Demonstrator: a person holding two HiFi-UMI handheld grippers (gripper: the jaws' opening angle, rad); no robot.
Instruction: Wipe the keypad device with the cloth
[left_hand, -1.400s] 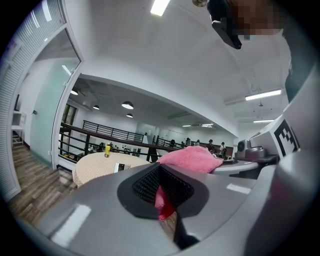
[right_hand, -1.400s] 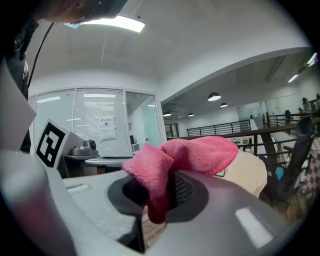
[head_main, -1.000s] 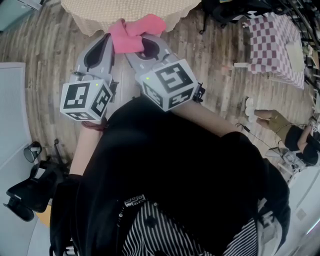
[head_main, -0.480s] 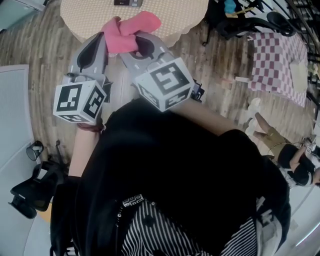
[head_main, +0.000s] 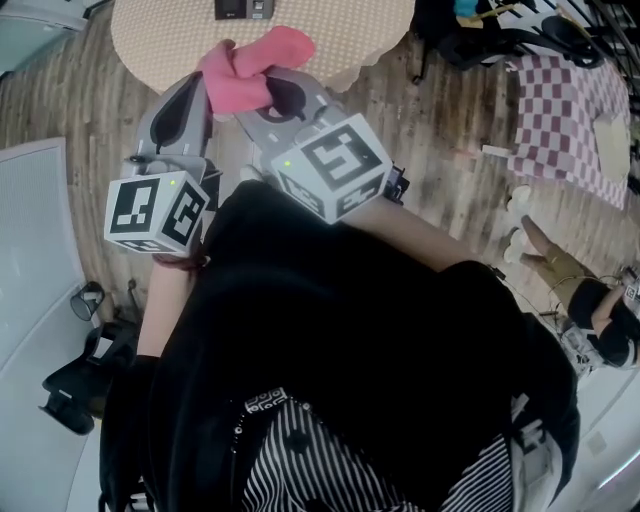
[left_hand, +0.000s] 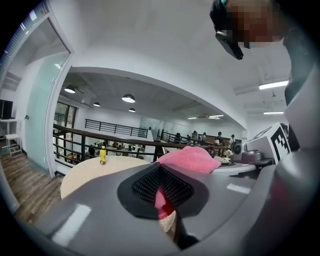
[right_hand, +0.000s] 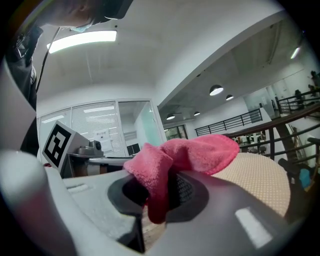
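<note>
Pink cloth (head_main: 255, 62) hangs bunched between the two grippers in the head view, held in front of the person's dark top. The left gripper (head_main: 203, 85) and the right gripper (head_main: 272, 88) point side by side toward a round table (head_main: 150, 40) with a beige cover. A small dark keypad device (head_main: 243, 8) lies on that table at the picture's top edge, apart from the cloth.

From the left gripper view, the jaws stand together with a thin pink strip of the cloth caught between them. The rest lies heaped on the other gripper. A yellow bottle (left_hand: 102, 155) stands on the table beyond.

From the right gripper view, the jaws pinch a thick fold, which droops down through the gap.
</note>
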